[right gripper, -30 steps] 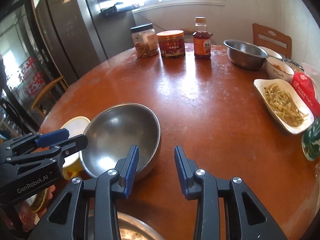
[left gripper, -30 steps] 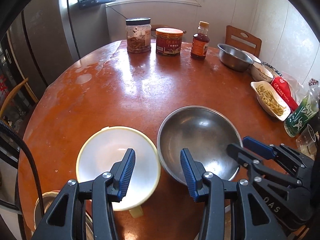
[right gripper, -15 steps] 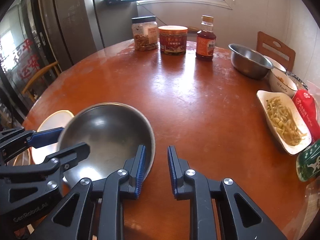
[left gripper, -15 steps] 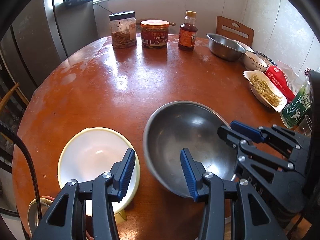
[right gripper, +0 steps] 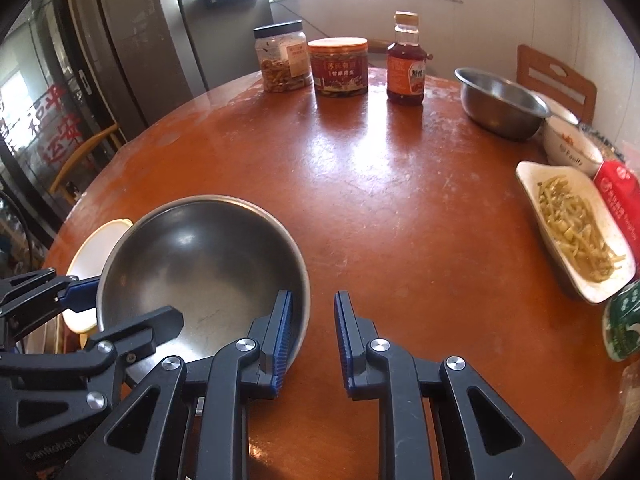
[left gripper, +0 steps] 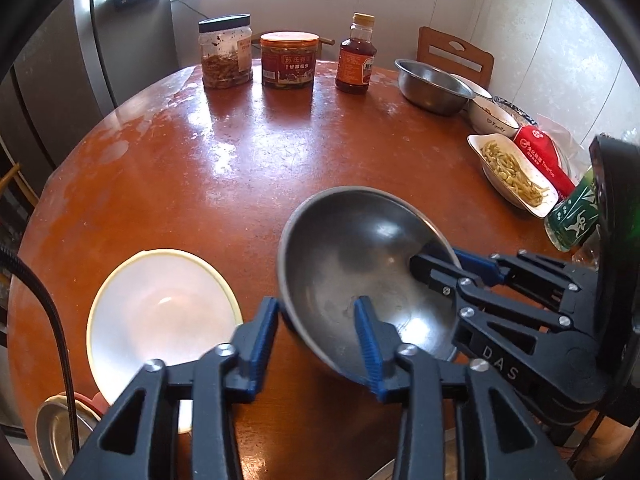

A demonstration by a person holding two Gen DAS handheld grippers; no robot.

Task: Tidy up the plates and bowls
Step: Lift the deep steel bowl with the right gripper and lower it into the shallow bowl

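A large steel bowl (left gripper: 360,256) is tilted and lifted off the round red-brown table (left gripper: 240,168). My left gripper (left gripper: 316,340) straddles its near-left rim, one finger inside and one outside, jaws still apart. My right gripper (right gripper: 312,332) straddles its right rim the same way, left finger inside the bowl (right gripper: 200,264); whether either pinches the rim I cannot tell. A white bowl with a cream rim (left gripper: 160,320) sits on the table left of the steel bowl and shows behind it in the right wrist view (right gripper: 92,252).
Two jars (left gripper: 226,54) (left gripper: 288,60) and a sauce bottle (left gripper: 354,56) stand at the far edge. A smaller steel bowl (left gripper: 432,86), a white bowl (left gripper: 492,118), a dish of noodles (left gripper: 512,176), a red packet and a green bottle (left gripper: 572,212) line the right side.
The steel bowl has risen and tilted. My left gripper moved right onto its rim. My right gripper's fingers opened a little wider around the rim.
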